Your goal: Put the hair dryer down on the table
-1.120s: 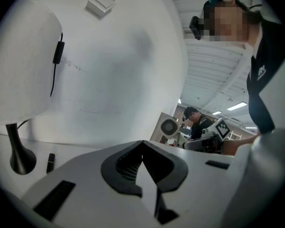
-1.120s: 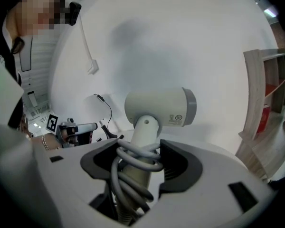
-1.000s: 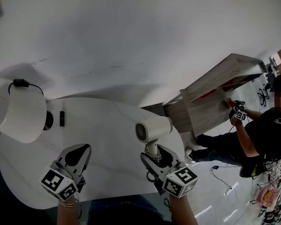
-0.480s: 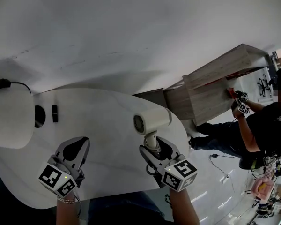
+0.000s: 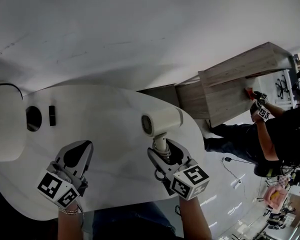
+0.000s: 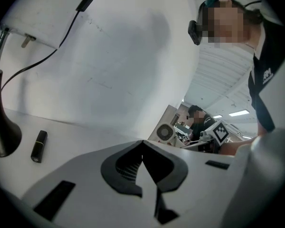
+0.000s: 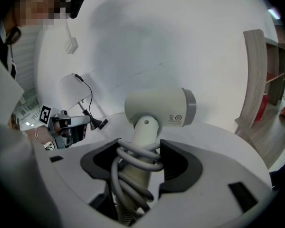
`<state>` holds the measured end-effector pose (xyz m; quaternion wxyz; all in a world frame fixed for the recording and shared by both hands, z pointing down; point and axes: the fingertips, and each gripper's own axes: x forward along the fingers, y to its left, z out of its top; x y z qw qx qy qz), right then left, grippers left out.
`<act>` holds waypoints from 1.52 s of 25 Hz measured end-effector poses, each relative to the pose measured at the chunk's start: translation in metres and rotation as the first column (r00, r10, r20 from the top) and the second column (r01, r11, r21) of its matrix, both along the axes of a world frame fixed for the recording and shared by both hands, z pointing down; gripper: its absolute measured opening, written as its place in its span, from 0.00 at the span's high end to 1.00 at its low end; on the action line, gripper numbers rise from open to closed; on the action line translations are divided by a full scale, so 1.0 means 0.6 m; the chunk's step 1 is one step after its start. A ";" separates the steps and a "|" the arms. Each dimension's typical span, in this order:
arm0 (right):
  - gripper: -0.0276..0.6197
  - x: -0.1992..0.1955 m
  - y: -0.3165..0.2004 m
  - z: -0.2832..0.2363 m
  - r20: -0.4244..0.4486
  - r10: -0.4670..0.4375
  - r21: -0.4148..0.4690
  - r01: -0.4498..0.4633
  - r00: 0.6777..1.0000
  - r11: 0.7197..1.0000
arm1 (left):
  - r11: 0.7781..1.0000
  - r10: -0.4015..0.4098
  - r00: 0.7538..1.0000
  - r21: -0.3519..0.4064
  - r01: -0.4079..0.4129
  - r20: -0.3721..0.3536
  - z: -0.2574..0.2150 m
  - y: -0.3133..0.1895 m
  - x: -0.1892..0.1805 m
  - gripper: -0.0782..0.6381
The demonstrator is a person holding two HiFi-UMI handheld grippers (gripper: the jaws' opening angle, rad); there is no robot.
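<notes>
White table (image 5: pixel 110 116) spreads beneath the hair dryer (image 5: pixel 162 123), handle clamped lengthwise in the right gripper (image 5: pixel 163 155), barrel crosswise beyond its tips; left gripper (image 5: pixel 76 159) closed, empty.

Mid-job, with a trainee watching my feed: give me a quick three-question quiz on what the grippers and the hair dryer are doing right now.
1. Multiple choice: what is wound round the handle of the hair dryer? A) its own cord B) tape C) a cloth
2. True or false: the hair dryer lies flat on the table.
3. Short answer: which gripper has nothing between its jaws?
Key: 1 A. 2 False: the right gripper holds it upright by the handle, off the table. 3 The left gripper, jaws together.
</notes>
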<state>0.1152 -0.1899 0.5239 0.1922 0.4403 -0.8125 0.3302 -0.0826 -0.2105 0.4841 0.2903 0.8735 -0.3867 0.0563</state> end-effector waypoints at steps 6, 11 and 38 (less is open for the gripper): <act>0.54 0.006 -0.004 0.026 -0.043 0.008 -0.015 -0.009 0.999 1.000 | 1.000 0.002 1.000 -0.014 -0.002 -0.005 0.016 -0.002 0.006 0.87; 0.54 0.018 -0.003 0.045 -0.070 0.024 -0.036 -0.026 0.997 0.999 | 1.000 0.004 1.000 -0.020 -0.004 -0.010 0.023 -0.002 0.012 0.87; 0.54 0.013 -0.033 0.096 -0.153 0.016 -0.065 -0.026 0.988 0.998 | 0.996 -0.027 0.996 -0.087 0.020 -0.087 0.057 -0.001 0.012 0.87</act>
